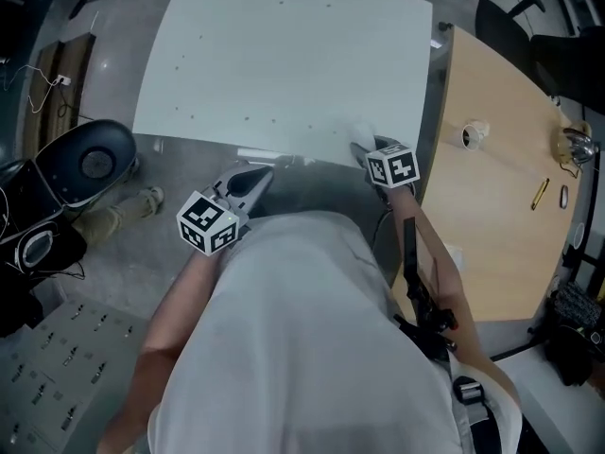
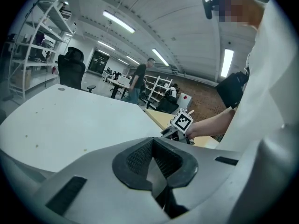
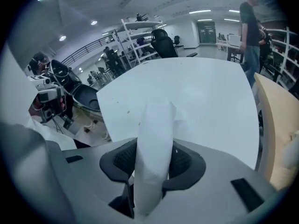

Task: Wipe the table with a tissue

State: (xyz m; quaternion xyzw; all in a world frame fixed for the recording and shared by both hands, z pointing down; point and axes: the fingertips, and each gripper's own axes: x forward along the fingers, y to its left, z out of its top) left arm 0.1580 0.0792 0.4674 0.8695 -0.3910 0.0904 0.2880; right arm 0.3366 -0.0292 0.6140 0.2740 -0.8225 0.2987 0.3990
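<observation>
We find no words, numbers or brand names that we can read on anything here. The only printed marks are black-and-white square patterns on 2 cubes, the left cube (image 1: pixel 207 223) and the right cube (image 1: pixel 392 166), and they carry no letters or digits. The shelves and far walls are too blurred for us to make out any sign.
</observation>
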